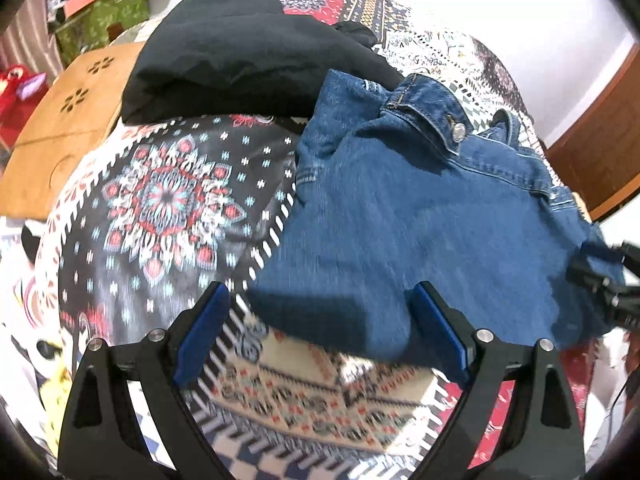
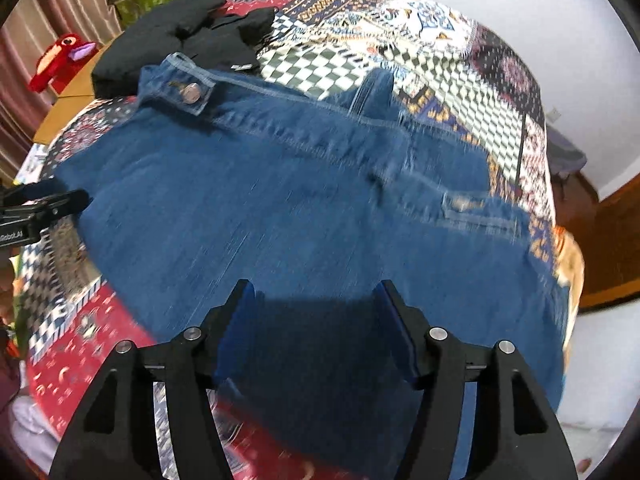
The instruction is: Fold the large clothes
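Note:
A pair of blue jeans (image 1: 400, 208) lies folded on a patterned patchwork bedspread (image 1: 168, 200), waistband and metal button at the far side. My left gripper (image 1: 320, 296) is open and empty, its fingers over the near left edge of the denim. In the right wrist view the jeans (image 2: 304, 208) fill the middle. My right gripper (image 2: 316, 292) is open and empty, just above the near part of the denim. The right gripper also shows at the right edge of the left wrist view (image 1: 608, 292), and the left gripper at the left edge of the right wrist view (image 2: 36, 212).
A folded black garment (image 1: 248, 56) lies on the bedspread beyond the jeans, also in the right wrist view (image 2: 180, 40). A wooden table (image 1: 68, 120) stands left of the bed, with a red plush toy (image 2: 60, 60) and a green box (image 1: 104, 12) behind. A wooden door frame (image 1: 592, 152) is at the right.

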Available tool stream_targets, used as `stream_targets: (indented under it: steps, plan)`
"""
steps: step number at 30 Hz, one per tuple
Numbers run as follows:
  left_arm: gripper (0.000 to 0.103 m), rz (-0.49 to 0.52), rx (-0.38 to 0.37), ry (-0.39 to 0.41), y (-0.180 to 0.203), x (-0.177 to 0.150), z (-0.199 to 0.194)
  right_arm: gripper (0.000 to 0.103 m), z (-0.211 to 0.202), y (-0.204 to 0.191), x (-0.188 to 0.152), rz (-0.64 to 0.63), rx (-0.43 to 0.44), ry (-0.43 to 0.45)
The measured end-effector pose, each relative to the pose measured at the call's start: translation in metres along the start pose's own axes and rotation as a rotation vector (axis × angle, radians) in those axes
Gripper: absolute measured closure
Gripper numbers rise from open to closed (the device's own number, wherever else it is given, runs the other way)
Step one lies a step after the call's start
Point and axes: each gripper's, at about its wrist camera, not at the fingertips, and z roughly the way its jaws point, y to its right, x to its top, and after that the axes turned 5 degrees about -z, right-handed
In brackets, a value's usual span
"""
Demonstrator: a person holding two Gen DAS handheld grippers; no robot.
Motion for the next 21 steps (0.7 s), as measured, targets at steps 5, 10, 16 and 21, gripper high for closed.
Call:
stream_targets:
  steps: [5, 10, 16, 21]
  plan:
    - [0.01, -0.104, -0.079, -0.027, -0.004, -0.017, -0.004, 0.04, -0.001, -0.006, -0.026, 0.037, 0.03, 0.001]
    - [0.01, -0.19, -0.274, -0.156, -0.002, -0.028, 0.014, 0.037, -0.008, -0.011, -0.038, 0.039, 0.007, 0.054]
    - [0.01, -0.282, -0.409, -0.169, 0.001, -0.013, 0.029, 0.032, -0.01, -0.009, -0.042, 0.073, 0.038, 0.09]
    - [0.01, -0.401, -0.429, -0.135, -0.004, 0.001, 0.045, 0.032, -0.009, -0.007, -0.041, 0.104, 0.051, 0.094]
